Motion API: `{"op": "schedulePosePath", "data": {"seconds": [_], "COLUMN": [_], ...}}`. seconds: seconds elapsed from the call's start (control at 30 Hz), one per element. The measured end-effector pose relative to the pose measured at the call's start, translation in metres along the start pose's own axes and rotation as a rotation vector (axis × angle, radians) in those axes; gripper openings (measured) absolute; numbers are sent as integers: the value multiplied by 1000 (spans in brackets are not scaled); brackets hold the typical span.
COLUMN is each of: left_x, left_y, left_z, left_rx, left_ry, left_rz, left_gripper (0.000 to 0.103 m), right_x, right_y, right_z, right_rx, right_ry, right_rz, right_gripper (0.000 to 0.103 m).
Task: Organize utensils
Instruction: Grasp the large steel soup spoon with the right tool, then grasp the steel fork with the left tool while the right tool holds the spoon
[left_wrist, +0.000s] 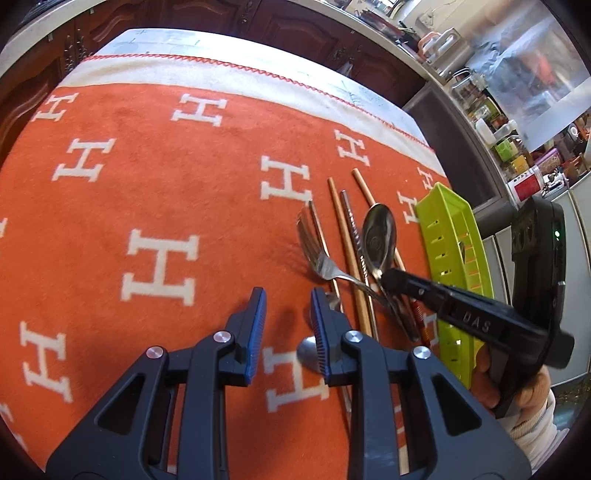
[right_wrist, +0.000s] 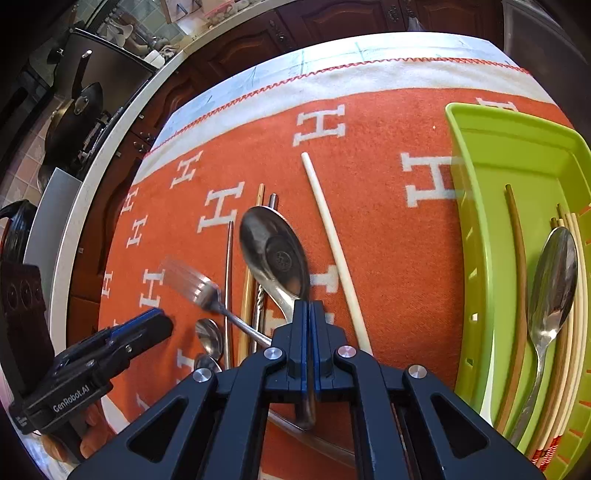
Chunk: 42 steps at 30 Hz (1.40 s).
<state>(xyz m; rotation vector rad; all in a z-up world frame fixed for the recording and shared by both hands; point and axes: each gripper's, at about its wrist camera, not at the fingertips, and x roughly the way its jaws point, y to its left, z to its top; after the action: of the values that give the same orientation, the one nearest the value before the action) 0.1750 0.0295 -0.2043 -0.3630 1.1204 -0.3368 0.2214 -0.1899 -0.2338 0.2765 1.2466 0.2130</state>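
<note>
My right gripper (right_wrist: 307, 308) is shut on the handle of a large steel spoon (right_wrist: 272, 253), whose bowl sticks out ahead of the fingers; in the left wrist view it (left_wrist: 388, 278) pinches that spoon (left_wrist: 378, 236). A fork (right_wrist: 195, 286), wooden and metal chopsticks (right_wrist: 249, 280), a small spoon (right_wrist: 209, 338) and a white chopstick (right_wrist: 334, 251) lie on the orange cloth. The green tray (right_wrist: 476, 206) to the right holds a spoon (right_wrist: 554, 280) and chopsticks. My left gripper (left_wrist: 288, 301) is open and empty above the cloth, left of the fork (left_wrist: 317, 254).
The orange H-patterned cloth (left_wrist: 147, 177) covers the table, with dark wooden cabinets beyond its far edge. A cluttered counter with jars (left_wrist: 509, 147) is at the right. Pans (right_wrist: 74, 110) hang at the left of the right wrist view.
</note>
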Motion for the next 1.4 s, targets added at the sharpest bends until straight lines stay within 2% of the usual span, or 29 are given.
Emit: {"op": "schedulePosePath", "data": {"seconds": [0.3, 0.63, 0.77, 0.8, 0.83, 1.0, 1.13, 1.4], "left_x": [26, 50, 56, 57, 57, 49, 29, -16], "left_y": [-5, -26, -36, -38, -40, -38, -41, -56], "left_z": [7, 30, 35, 35, 35, 35, 32, 19], "left_rx": [-22, 15, 30, 32, 37, 2, 17, 27], "left_ry": [-51, -112, -139, -151, -162, -176, -215, -230], "left_rz": [-64, -40, -57, -54, -49, -94, -104, -172], "left_gripper": [21, 22, 21, 15, 4, 0, 0, 0], "right_x": [-2, -3, -2, -3, -2, -4, -10, -49], "right_y": [0, 1, 1, 1, 1, -3, -6, -10], "right_z": [-5, -7, -7, -7, -7, -6, -8, -19], "right_rx": [-20, -31, -30, -31, -29, -6, 26, 59], "right_ry": [-23, -31, -30, -29, -29, -31, -43, -114], "right_rz": [-16, -14, -12, -13, -13, 6, 31, 71], "right_gripper": [2, 2, 2, 2, 2, 1, 1, 1]}}
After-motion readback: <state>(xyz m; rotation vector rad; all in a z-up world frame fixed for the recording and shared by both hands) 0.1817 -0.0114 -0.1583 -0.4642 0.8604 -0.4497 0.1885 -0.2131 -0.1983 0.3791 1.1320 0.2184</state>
